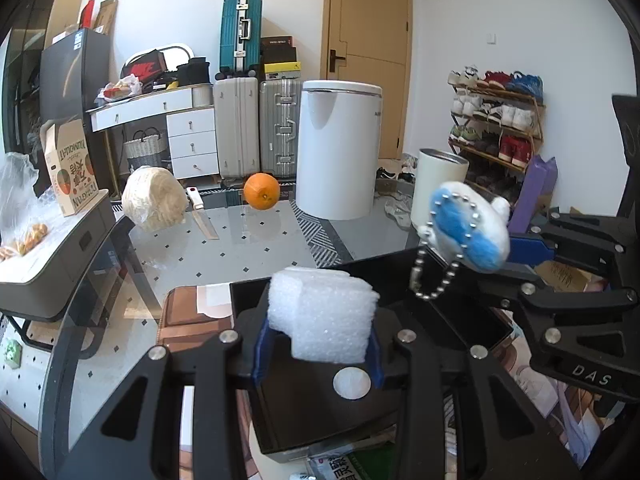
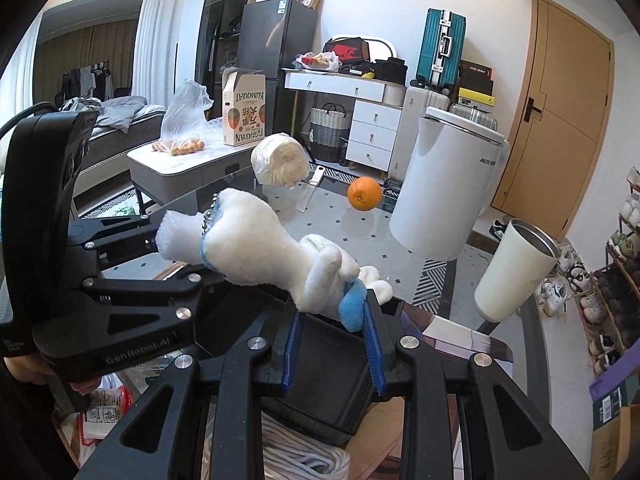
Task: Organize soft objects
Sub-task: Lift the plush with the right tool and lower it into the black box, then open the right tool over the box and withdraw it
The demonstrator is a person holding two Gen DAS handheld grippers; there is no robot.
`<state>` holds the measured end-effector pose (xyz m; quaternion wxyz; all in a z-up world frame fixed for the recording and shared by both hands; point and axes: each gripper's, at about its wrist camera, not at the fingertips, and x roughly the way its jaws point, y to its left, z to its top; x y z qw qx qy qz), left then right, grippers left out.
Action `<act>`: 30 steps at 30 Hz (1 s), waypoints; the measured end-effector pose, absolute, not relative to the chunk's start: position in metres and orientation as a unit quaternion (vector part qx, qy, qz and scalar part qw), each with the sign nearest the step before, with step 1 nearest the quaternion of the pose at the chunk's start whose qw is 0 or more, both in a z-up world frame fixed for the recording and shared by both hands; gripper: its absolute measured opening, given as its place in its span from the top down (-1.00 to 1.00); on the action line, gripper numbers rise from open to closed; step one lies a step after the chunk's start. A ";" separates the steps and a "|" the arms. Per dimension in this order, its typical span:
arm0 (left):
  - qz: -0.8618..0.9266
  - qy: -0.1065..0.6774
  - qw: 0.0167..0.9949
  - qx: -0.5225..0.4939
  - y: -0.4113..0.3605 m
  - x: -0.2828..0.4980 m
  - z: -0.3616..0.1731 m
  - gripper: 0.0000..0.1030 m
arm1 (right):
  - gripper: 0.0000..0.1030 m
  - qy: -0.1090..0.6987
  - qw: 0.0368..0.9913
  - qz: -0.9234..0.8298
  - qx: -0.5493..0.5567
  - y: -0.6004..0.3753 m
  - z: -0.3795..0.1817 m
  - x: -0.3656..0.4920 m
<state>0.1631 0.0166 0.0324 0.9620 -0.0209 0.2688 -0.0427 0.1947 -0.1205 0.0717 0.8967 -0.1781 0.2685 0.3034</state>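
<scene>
Foam block (image 1: 324,322) above black tray (image 1: 472,320)

Bright daylight, sharp focus, fisheye-bent dark edges.

Bubbly white foam block (image 1: 326,322); fluffy plush toy (image 2: 276,256).

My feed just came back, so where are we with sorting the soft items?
Done: a round white pad already lies in the black tray. In hand: the left gripper clamps a white foam piece above the tray, and the right gripper holds the white and blue plush keychain beside it. Left: both held items are yet to be released.
</scene>
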 end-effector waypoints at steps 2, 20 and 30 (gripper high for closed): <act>-0.045 0.273 0.961 -0.015 0.015 0.165 0.031 -0.06 | 0.46 0.269 0.896 0.304 -0.179 -0.121 0.071 0.196; -0.004 0.254 0.967 -0.032 0.039 0.141 0.043 -1.00 | -0.15 0.280 0.894 0.292 -0.194 -0.102 0.060 0.206; 0.009 0.261 0.964 -0.040 0.058 0.130 0.039 -1.00 | -0.69 0.276 0.899 0.295 -0.170 -0.118 0.063 0.199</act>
